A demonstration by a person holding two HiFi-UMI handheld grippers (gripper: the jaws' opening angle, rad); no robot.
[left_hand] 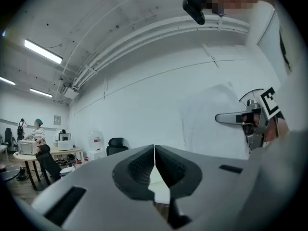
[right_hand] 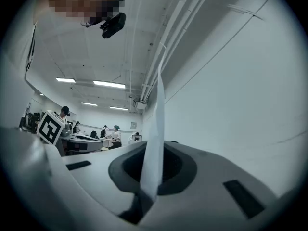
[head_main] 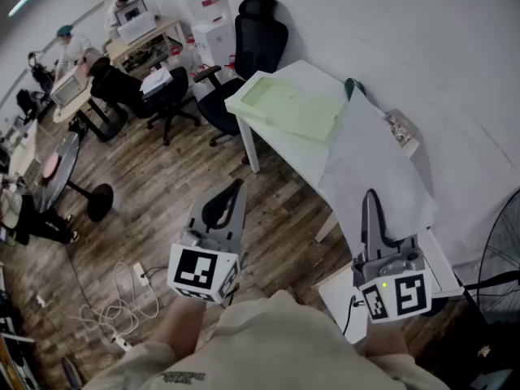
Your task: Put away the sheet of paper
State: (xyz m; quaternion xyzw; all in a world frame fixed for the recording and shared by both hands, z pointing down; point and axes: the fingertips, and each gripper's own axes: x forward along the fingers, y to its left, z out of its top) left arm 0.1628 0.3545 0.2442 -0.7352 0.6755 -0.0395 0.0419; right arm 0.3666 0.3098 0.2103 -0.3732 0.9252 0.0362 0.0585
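Observation:
A white sheet of paper (head_main: 370,157) hangs in the air over the right part of the white table (head_main: 299,149). My right gripper (head_main: 371,199) is shut on its near edge. In the right gripper view the sheet (right_hand: 155,143) stands edge-on and rises from between the closed jaws of that gripper (right_hand: 152,174). My left gripper (head_main: 236,188) is held over the wooden floor to the left of the table, shut with nothing in it. In the left gripper view its jaws (left_hand: 154,152) meet, and the right gripper (left_hand: 246,119) shows beside the sheet (left_hand: 207,117).
A shallow pale green tray (head_main: 286,108) lies on the far end of the table. Black office chairs (head_main: 258,43) stand behind it. Cables (head_main: 130,292) lie on the floor at the left, a fan (head_main: 500,254) stands at the right. People sit at desks (head_main: 73,63) far left.

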